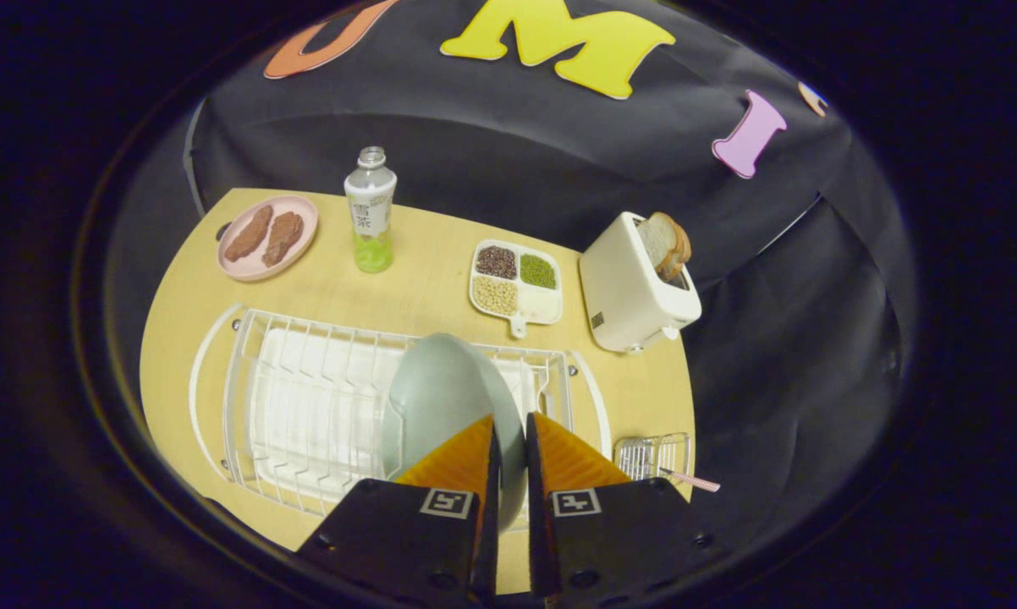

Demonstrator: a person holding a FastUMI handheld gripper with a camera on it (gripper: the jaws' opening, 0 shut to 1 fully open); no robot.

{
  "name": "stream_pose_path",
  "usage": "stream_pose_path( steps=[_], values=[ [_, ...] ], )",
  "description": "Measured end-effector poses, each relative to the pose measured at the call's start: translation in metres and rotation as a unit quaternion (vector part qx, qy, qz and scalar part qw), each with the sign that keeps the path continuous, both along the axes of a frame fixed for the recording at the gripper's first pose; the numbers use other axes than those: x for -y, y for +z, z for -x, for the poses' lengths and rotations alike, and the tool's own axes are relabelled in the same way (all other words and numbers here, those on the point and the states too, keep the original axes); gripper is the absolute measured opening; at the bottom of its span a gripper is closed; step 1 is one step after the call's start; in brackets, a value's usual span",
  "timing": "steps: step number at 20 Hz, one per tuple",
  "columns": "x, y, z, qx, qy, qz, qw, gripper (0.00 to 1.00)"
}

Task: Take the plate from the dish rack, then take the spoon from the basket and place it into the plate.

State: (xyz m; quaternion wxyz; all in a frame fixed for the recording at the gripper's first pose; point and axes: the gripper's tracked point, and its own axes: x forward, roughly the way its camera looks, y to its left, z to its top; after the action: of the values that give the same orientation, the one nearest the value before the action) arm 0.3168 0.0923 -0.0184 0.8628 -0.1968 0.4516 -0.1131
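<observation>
Plate (445, 397), rim clamped between both fingers of gripper (509, 423) above dish rack (305, 406): slippage or snagging on rack wires is risked.

The gripper (508, 427) clamps both fingers on the grey plate (445, 397) standing upright in the white dish rack (305, 406). A basket (652, 455) holding a spoon (690, 480) sits beside the rack on the counter (424, 288).
</observation>
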Motion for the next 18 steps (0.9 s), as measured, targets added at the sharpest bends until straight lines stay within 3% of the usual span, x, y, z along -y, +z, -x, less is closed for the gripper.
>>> stream_pose_path(
  steps=[4, 7, 11, 14, 18],
  values=[
    [0.012, -0.001, 0.012, -0.036, 0.004, 0.07, 0.997, 0.21],
    [0.006, 0.001, 0.017, -0.028, -0.006, 0.081, 0.996, 0.21],
    [-0.01, 0.007, 0.018, -0.002, -0.017, 0.109, 0.994, 0.12],
    [-0.025, 0.02, 0.021, 0.036, -0.025, 0.156, 0.987, 0.12],
    [-0.04, 0.044, 0.027, 0.095, -0.031, 0.241, 0.965, 0.12]
  ],
)
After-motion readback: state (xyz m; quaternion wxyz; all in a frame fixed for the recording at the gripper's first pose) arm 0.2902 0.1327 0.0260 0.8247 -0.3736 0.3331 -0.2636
